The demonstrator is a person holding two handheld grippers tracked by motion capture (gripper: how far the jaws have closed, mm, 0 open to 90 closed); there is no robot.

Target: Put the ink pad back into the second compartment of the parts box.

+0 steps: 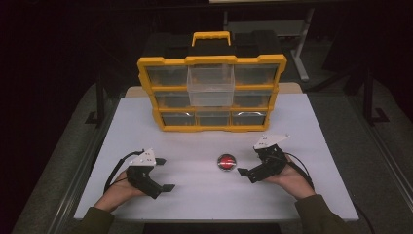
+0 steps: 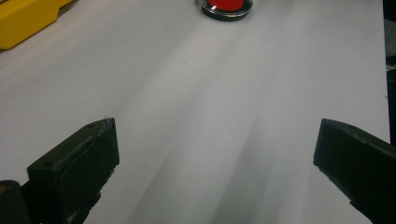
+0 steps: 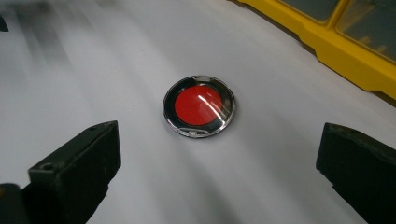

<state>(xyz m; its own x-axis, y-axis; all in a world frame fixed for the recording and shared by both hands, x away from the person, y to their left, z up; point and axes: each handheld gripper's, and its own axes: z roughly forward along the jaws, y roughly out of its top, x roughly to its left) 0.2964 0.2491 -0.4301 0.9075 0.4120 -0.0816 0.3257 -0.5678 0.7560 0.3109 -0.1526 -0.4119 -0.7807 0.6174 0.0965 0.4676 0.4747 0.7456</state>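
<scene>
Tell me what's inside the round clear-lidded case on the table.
Through the clear lid of the round case, a flat red disc sits in a black, chrome-rimmed base. Anything beneath the red disc is hidden. It rests on the white table.

I see a white table [image 1: 204, 195] under my view, plain and unpatterned, with soft grey shadow streaks. The round compact [image 1: 226, 162] has a red centre, a black ring around it and a shiny silver rim under a clear lid. My left gripper [image 1: 164, 174] and my right gripper [image 1: 249, 159] are both black, each topped with a pale grey plate. The organiser case [image 1: 211, 92] has a yellow frame and handle, a black back, and clear drawers, the middle one looking frosted white. Sleeves [image 1: 321, 214] are olive green
</scene>
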